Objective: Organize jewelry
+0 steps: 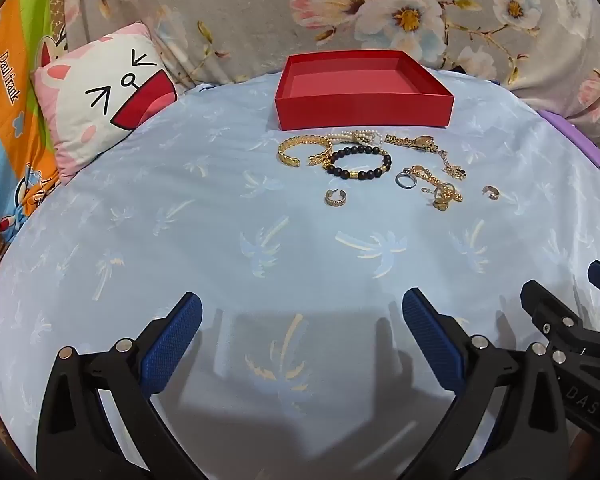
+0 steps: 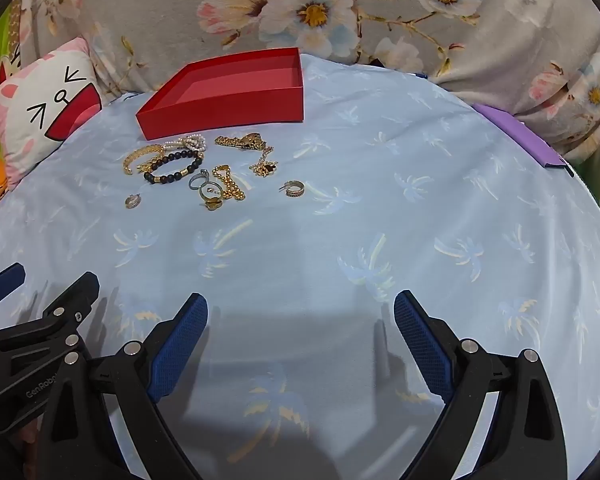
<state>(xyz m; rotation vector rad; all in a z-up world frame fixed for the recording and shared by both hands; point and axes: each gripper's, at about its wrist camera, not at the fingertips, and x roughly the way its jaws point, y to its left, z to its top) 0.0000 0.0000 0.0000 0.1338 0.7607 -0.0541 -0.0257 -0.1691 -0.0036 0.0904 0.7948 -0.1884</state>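
A pale blue palm-print sheet (image 1: 180, 220) carries a shallow red cardboard box (image 1: 364, 110), with gold, pearl and black-bead jewellery (image 1: 358, 164) scattered just before it.

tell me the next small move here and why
Probably reach the right gripper forward toward the lone gold ring. Both grippers are open and empty, well short of the jewelry; the red box is still empty, and that ring lies apart from the tangled pieces, so it looks easiest to pick cleanly.

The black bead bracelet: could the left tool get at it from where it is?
Probably yes. The left tool is open, and only bare cloth lies before the black bead bracelet, though a gold bangle touches it.
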